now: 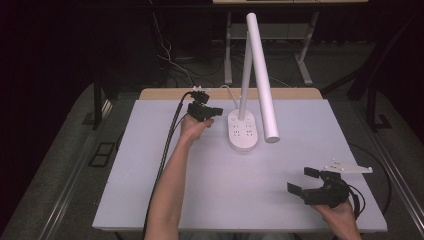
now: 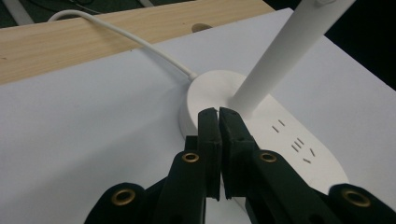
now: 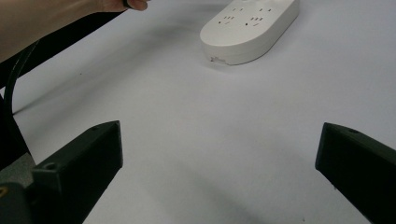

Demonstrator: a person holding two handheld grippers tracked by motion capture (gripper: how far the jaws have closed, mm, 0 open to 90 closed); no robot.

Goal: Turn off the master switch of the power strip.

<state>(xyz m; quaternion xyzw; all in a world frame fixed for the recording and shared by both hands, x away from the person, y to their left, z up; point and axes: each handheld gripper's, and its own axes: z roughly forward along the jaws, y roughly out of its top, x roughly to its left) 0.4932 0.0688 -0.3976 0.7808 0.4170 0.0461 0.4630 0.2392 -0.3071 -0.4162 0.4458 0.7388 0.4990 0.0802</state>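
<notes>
So the left gripper [image 2: 219, 114] has its jaws pressed together with nothing between them, and the tips sit right at the rounded end of the white oval plastic lamp base with built-in sockets [image 1: 243, 132], just short of where the white tubular lamp stem [image 2: 275, 60] rises out of it. Looks to me like the step in hand is a poke at a touch switch or button on that base, with closed tips used like a fingertip. I can't make out an actual button under the tips, though, and whether they touch the plastic is hard to call.

Next move, I'd guess: a short, straight press down just ahead of the jaws without shoving the base across the white tabletop [image 1: 200, 170]. The stem stands immediately beyond and to the right of the tips, so no swinging sideways.

The right gripper [image 1: 307, 181] hangs wide open and empty near the person's edge, with the base far ahead of its jaws. The white power cord [image 2: 140, 44] runs off beyond the left jaws.
</notes>
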